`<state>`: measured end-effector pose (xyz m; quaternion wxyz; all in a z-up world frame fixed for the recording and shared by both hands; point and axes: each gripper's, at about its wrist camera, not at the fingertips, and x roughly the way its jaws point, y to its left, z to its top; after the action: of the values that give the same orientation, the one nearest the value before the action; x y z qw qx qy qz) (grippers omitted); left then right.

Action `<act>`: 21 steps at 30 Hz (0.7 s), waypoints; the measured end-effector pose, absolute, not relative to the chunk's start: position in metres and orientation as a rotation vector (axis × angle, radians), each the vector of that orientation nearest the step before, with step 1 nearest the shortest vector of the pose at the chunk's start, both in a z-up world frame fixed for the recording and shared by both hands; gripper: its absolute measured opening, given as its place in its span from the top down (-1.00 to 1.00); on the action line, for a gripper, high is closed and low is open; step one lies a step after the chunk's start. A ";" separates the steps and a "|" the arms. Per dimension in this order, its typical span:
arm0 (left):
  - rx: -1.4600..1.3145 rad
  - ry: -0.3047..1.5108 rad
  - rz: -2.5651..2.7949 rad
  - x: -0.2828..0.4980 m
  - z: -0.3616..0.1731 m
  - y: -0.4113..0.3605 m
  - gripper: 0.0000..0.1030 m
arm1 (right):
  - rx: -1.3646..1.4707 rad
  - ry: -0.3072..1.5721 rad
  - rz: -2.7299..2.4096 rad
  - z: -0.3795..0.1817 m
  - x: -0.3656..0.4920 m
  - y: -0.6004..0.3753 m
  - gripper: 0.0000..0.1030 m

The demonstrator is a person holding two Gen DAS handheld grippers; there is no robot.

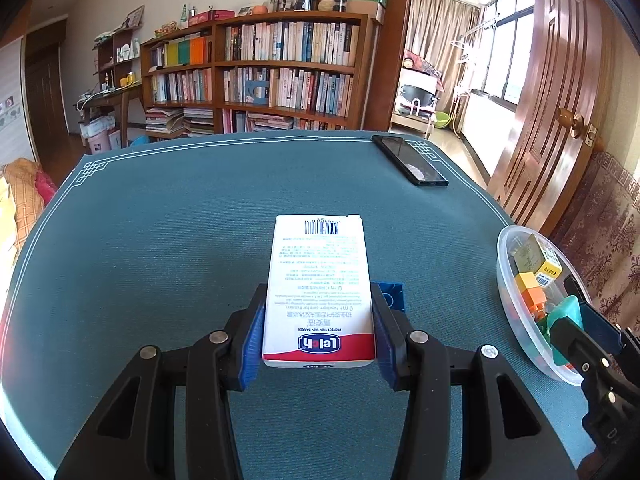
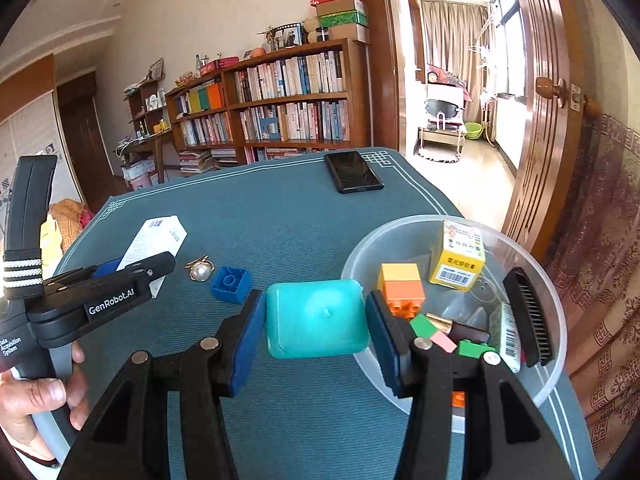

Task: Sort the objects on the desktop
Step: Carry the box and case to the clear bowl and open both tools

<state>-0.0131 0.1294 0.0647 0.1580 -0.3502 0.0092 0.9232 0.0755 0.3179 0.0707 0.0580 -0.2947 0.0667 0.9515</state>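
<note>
**Kid:** Black arms with blue pads are right up close. What is between them?

**Helper:** The right hand-held gripper (image 2: 316,320) squeezes a teal case (image 2: 317,319) from both sides. It is held just above the green surface (image 2: 280,216).

**Kid:** Where should it go?

**Helper:** I think into the clear bowl (image 2: 400,236). The bowl sits just to the right of the teal case, almost touching it. An orange block (image 2: 401,282), a yellow box (image 2: 459,256) and a black comb (image 2: 528,316) already lie inside. So the right hand is the near one, and the move would be a short hop to the right.

**Kid:** And the other hand?

**Helper:** The left hand-held gripper (image 1: 319,328) grips a white box (image 1: 320,288) by its long sides. The box points straight away from the gripper. It is well left of the bowl.

**Kid:** What is left out?

**Helper:** A blue block (image 2: 231,285) and a pearl clip (image 2: 200,270) lie side by side between the two grippers. A black phone (image 2: 353,172) rests far back.
</note>
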 end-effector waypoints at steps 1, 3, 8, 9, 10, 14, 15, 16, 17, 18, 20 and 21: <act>-1.000 0.034 2.634 -0.012 0.065 0.132 0.04 | -0.881 0.213 2.864 0.071 0.077 0.327 -0.08; -0.997 0.055 2.621 -0.010 0.064 0.139 0.04 | -0.869 0.236 2.825 0.071 0.080 0.345 -0.08; -0.996 0.093 2.567 -0.003 0.062 0.157 0.04 | -0.890 0.364 2.743 0.062 0.076 0.385 -0.09; -0.996 0.093 2.555 -0.002 0.061 0.159 0.04 | -0.894 0.385 2.733 0.060 0.075 0.390 -0.10; -0.996 0.096 2.546 -0.001 0.061 0.162 0.04 | -0.899 0.403 2.722 0.058 0.074 0.395 -0.10; -0.987 0.121 2.523 0.004 0.062 0.173 0.04 | -0.904 0.462 2.694 0.050 0.074 0.409 -0.26; -0.985 0.128 2.516 0.006 0.062 0.176 0.04 | -0.895 0.459 2.686 0.049 0.075 0.410 -0.26; -0.983 0.134 2.509 0.007 0.063 0.179 0.04 | -0.890 0.453 2.681 0.048 0.077 0.411 -0.27; -0.981 0.142 2.502 0.007 0.063 0.182 0.04 | -0.883 0.444 2.675 0.046 0.078 0.412 -0.27; -0.979 0.151 2.493 0.009 0.063 0.186 0.04 | -0.874 0.431 2.666 0.045 0.081 0.412 -0.27; -0.977 0.164 2.470 0.013 0.063 0.195 0.04 | -0.853 0.400 2.650 0.041 0.087 0.411 -0.27; -0.976 0.171 2.457 0.014 0.063 0.199 0.04 | -0.838 0.378 2.638 0.040 0.089 0.410 -0.33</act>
<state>0.0139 0.1992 0.0634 0.2435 -0.3572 0.0627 0.8995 0.0886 0.4099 0.0399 0.1731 -0.2953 0.1334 0.9301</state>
